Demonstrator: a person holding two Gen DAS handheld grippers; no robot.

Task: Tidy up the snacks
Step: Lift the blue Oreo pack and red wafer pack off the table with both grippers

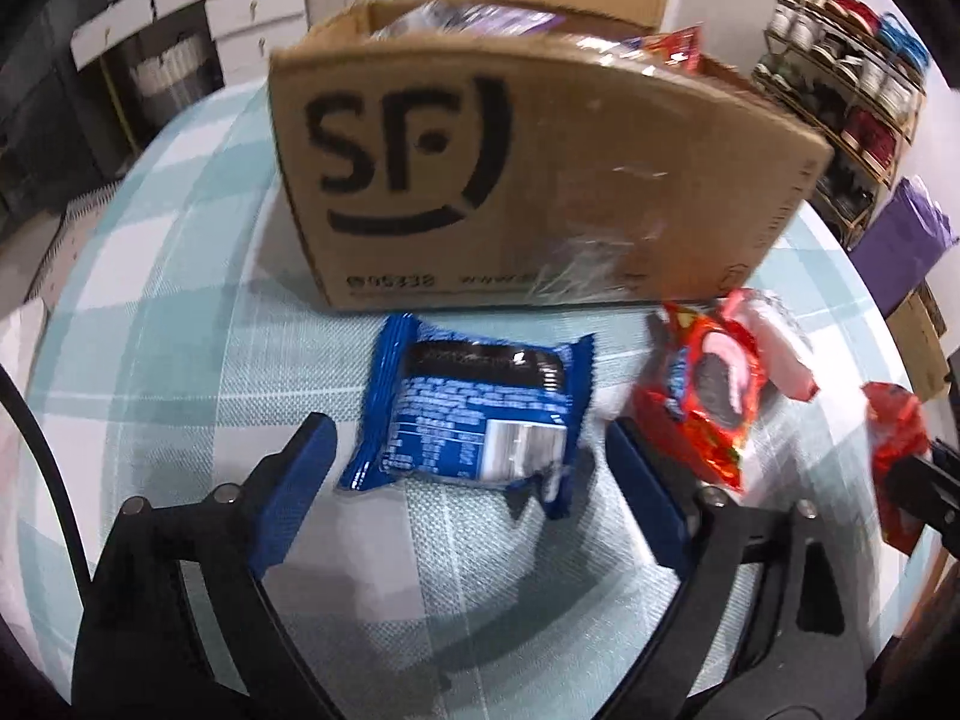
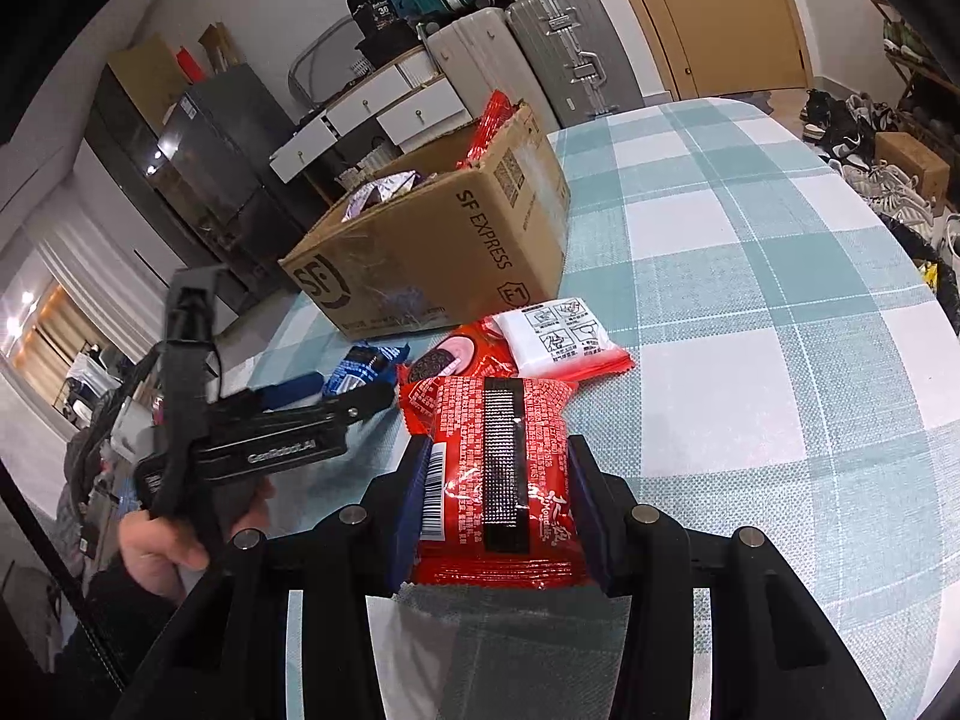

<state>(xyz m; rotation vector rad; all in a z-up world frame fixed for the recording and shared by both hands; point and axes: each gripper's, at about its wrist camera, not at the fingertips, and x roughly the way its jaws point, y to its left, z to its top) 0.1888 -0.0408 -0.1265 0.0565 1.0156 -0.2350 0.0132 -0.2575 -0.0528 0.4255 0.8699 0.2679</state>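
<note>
Hovering low over the checked tablecloth, the left gripper has its blue-padded fingers spread wide, with a blue snack packet lying flat on the cloth between and just ahead of them — neither pad touches it. Directly behind that packet stands the cardboard box, its printed face turned toward the left wrist camera and its top open; purple and red wrappers poke above its rim. To the right of the blue packet lies a red cookie packet, with a white-and-pink packet just beyond it, both near the box's front corner.

The right gripper is pinching a red snack packet — its two fingers press in on the packet's left and right sides, barcode and printed back facing up. From the right wrist view the packet sits lifted above the cloth, its front edge close to the red cookie packet and the white-and-pink packet lying on the table. The cardboard box stands farther back on the left part of the table, holding a purple wrapper and a tall red one at its far corner. The left gripper shows at the left of this view, held in the person's hand, its tips beside the blue snack packet.
</note>
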